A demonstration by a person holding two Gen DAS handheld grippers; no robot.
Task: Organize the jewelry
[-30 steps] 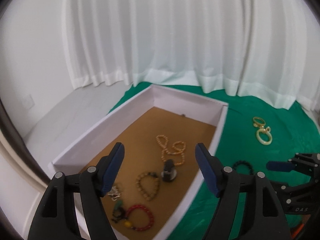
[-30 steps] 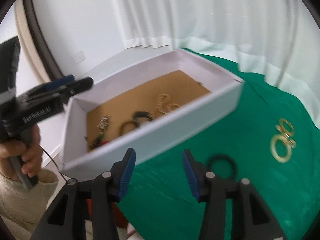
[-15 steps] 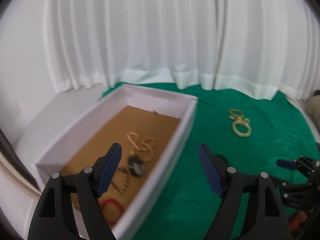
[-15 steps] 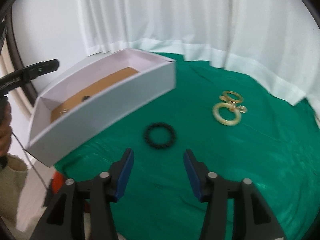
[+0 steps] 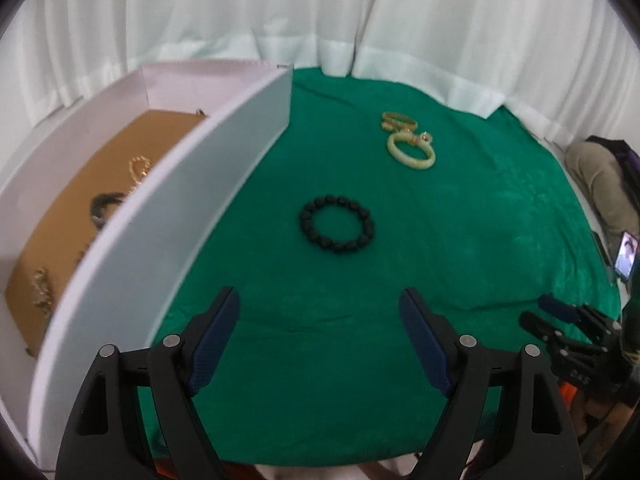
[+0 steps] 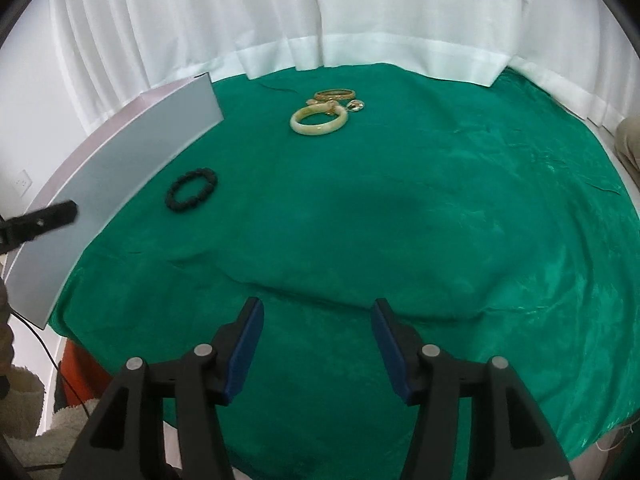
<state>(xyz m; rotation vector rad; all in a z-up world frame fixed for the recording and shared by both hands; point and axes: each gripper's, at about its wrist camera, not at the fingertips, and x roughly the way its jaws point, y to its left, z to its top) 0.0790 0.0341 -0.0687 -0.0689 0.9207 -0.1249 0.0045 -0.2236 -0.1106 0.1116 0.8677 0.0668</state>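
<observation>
Only from the left wrist are necklaces inside the box visible; both fingers wide, empty.

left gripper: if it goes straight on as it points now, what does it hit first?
Probably the bare green cloth ahead of the open left gripper; the black bead bracelet lies further along that line. Depth is unclear.

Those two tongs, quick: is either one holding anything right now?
Left tongs: open, holding nothing.
Right tongs: open, holding nothing.
</observation>
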